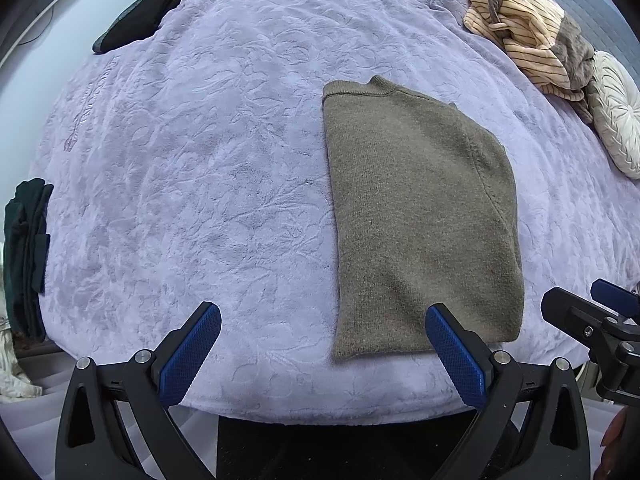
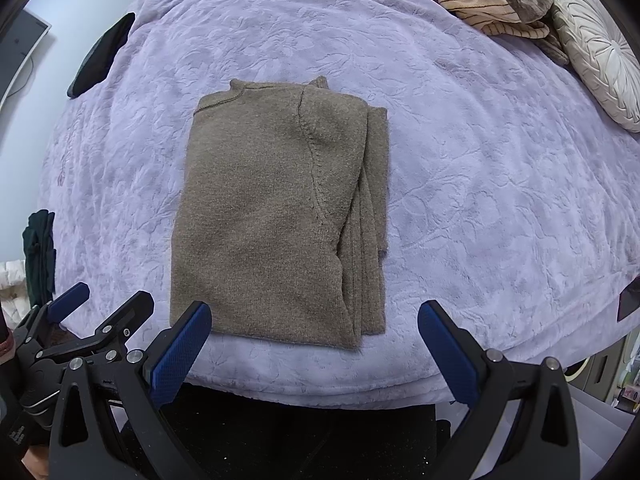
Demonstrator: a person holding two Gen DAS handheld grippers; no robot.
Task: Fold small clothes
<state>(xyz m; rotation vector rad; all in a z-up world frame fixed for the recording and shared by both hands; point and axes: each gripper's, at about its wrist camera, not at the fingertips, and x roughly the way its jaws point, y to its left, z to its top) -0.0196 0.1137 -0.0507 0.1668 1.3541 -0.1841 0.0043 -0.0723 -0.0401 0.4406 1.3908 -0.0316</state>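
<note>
Folded brown sweater (image 2: 276,216) flat on lilac blanket (image 2: 480,200), left gripper (image 1: 323,332) and right gripper (image 2: 315,330) both wide, empty, near edge; under-layers hidden.

Folded brown sweater (image 2: 276,216) on lavender blanket (image 2: 480,200)

wide bare stretches of the bed (image 1: 208,184) lie left and right of the folded sweater (image 2: 276,216). obstacles sit only at the edges: striped clothes (image 2: 472,4) touching a round pillow (image 2: 596,48) far right, a black garment (image 1: 144,14) far left, dark clothes (image 1: 26,256) on the left edge.
</note>
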